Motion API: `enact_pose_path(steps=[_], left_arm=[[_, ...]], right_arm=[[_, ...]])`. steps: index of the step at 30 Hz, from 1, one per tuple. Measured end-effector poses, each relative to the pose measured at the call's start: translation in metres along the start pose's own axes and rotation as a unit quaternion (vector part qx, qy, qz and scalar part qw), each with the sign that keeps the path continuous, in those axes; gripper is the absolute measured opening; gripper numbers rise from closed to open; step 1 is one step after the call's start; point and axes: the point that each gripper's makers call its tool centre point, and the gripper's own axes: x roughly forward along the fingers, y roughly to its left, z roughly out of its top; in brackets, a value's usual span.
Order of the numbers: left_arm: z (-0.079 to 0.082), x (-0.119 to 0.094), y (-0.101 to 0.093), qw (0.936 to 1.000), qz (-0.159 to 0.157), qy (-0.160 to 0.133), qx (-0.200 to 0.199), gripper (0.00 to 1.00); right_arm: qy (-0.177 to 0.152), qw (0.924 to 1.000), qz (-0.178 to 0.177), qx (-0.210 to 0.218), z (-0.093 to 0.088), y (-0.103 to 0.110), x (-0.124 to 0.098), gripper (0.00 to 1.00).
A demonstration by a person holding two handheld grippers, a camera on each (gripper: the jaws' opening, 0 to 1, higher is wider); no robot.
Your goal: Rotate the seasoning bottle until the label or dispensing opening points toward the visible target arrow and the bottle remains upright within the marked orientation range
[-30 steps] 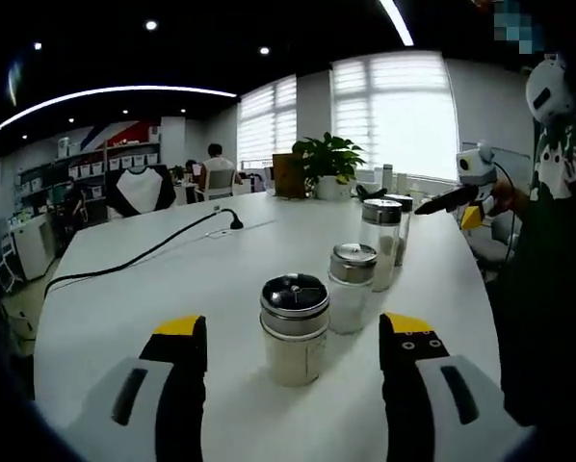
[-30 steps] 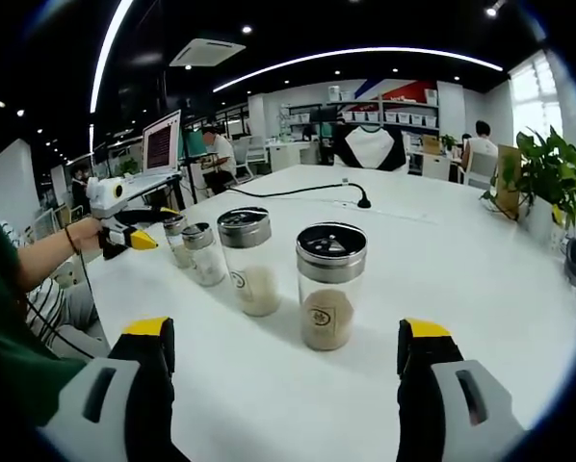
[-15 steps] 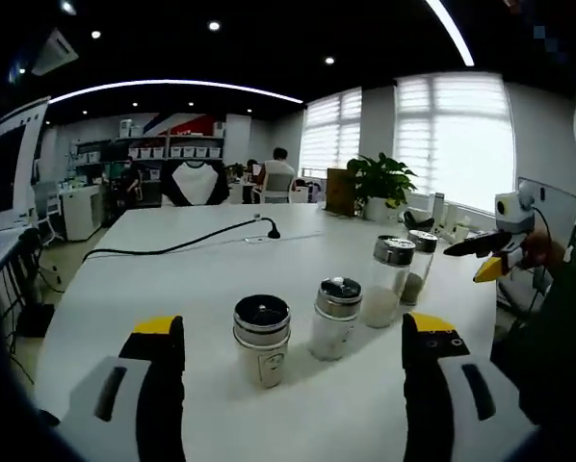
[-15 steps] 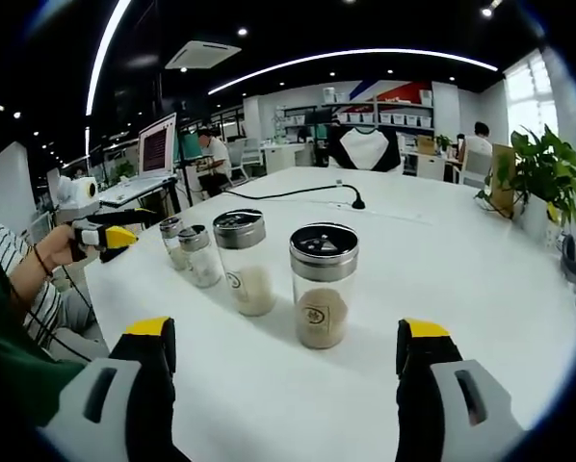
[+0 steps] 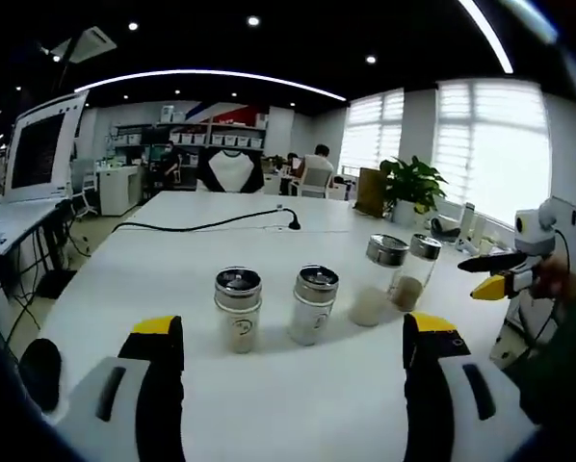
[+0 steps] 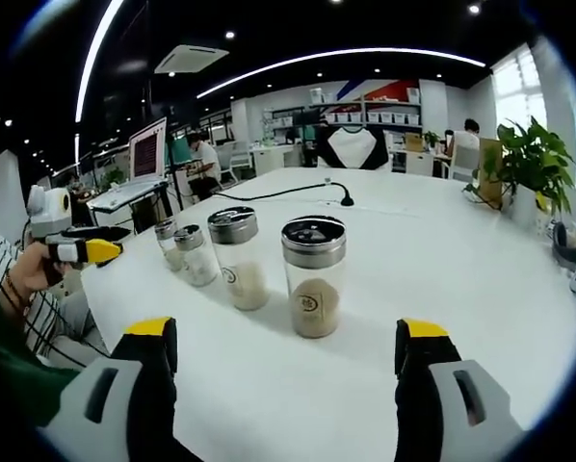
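Observation:
Several glass seasoning bottles with metal lids stand upright in a row on the white table (image 5: 172, 260). In the left gripper view the nearest bottle (image 5: 238, 308) holds pale powder, with another bottle (image 5: 313, 303) beside it. My left gripper (image 5: 293, 327) is open, a short way back from them. In the right gripper view the nearest bottle (image 6: 314, 274) holds brown powder and stands ahead of my open right gripper (image 6: 284, 332), between the lines of its jaws and untouched. The left gripper (image 6: 81, 252) shows past the row's far end, and the right gripper (image 5: 500, 274) shows at the opposite end.
A black cable (image 5: 201, 227) runs across the table's far half. A potted plant (image 6: 534, 173) stands at the table's edge and a monitor (image 5: 38, 149) to the side. Behind are shelves and seated people. A hand (image 6: 23, 279) holds the left gripper.
The left gripper has drawn back from the bottle row, so the bottles look smaller and farther. The right gripper view has barely shifted. No bottle has moved.

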Motion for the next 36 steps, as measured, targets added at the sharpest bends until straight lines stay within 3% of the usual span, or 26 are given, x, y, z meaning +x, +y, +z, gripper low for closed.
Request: enact_pose_path(steps=[4,14,24,36], left_arm=[[0.000,-0.003,-0.006,0.9996,0.008,-0.009,-0.024,1.00],[0.004,-0.012,-0.011,0.9989,0.041,0.002,0.022,1.00],[0.007,-0.024,-0.017,0.9988,0.047,-0.001,0.016,1.00],[0.019,-0.036,-0.015,0.9974,0.065,-0.023,0.022,1.00]], right_arm=[[-0.010,0.9997,-0.008,0.022,0.000,-0.001,-0.004,0.96],[-0.014,0.9995,-0.011,0.025,-0.002,-0.001,-0.011,0.96],[-0.014,0.9991,-0.032,0.023,-0.002,-0.014,-0.025,0.96],[-0.009,0.9997,-0.012,0.022,0.000,0.003,-0.024,0.96]])
